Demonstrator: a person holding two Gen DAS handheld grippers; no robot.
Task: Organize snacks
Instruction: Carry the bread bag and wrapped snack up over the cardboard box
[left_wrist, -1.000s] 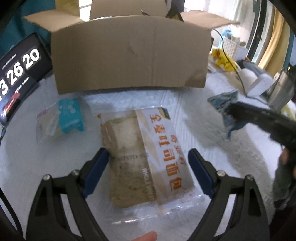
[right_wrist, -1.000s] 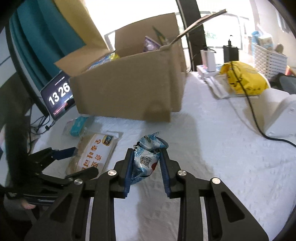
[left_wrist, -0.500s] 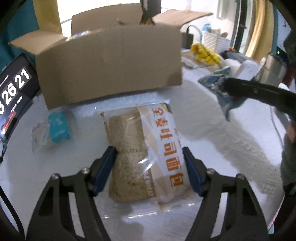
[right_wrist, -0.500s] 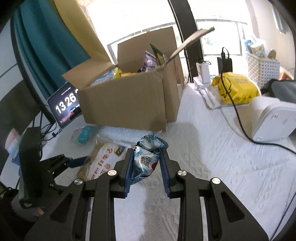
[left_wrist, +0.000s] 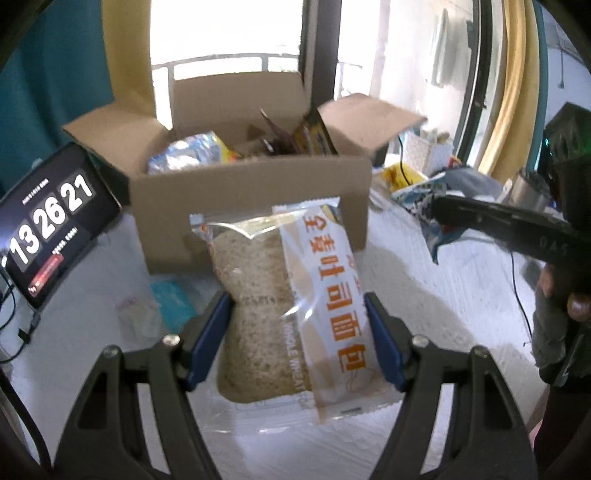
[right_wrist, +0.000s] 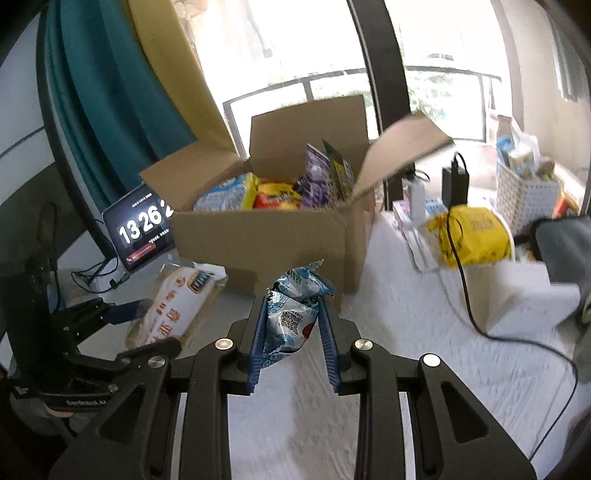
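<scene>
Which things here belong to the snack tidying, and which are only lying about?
Job: bread pack in the left hand-held gripper; blue snack bag in the right hand-held gripper; box; teal packet.

Lying about: clock tablet; yellow bag; white basket; black cable.

Both grippers share one build: matte black plastic arms with triangular cut-outs and silver round screw heads at the joints. The left gripper (left_wrist: 299, 339) has smooth blue pads; the right gripper (right_wrist: 293, 339) has ribbed blue pads. A grey sleeve (left_wrist: 550, 328) covers the right wrist.
</scene>
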